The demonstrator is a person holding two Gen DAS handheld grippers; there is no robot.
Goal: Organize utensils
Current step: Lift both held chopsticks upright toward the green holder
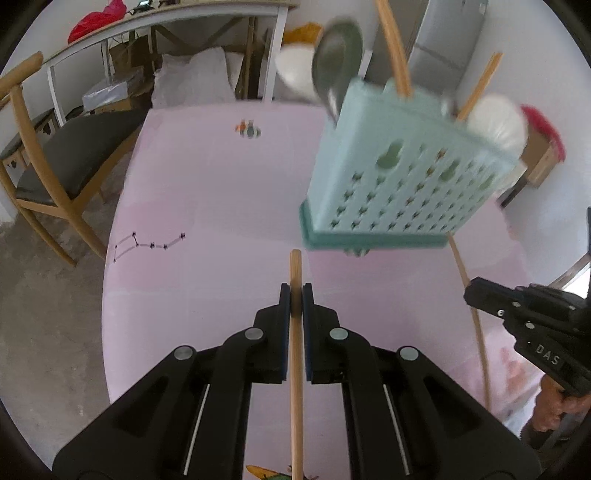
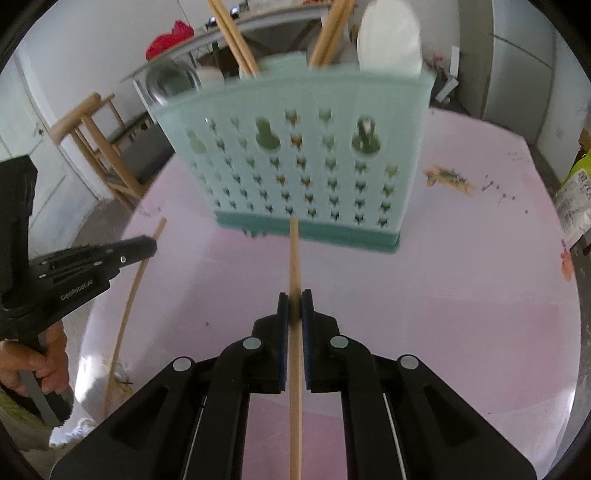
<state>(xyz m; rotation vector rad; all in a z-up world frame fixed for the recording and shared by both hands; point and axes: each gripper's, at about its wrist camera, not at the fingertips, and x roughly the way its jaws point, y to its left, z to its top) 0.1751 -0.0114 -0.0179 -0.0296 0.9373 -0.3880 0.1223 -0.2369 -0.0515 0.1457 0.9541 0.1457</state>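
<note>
A pale teal perforated utensil holder [image 1: 399, 177] [image 2: 295, 158] stands on the pink table [image 1: 207, 192] with chopsticks, a metal spoon [image 1: 338, 62] and white spoons in it. My left gripper [image 1: 295, 291] is shut on a wooden chopstick [image 1: 294, 266], whose tip points toward the holder's base. My right gripper [image 2: 295, 299] is shut on a second chopstick [image 2: 294, 258], whose tip is close to the holder's base. Each gripper shows in the other's view: the right gripper [image 1: 471, 291] at the right edge, the left gripper [image 2: 151, 245] at the left, both gripping their sticks.
A wooden chair [image 1: 55, 166] stands left of the table. Behind it is a white side table with a red bag [image 1: 96, 22]. A packet [image 2: 576, 199] sits at the table's right edge, near some crumbs [image 2: 448, 177]. A hand [image 2: 37, 358] holds the left gripper's handle.
</note>
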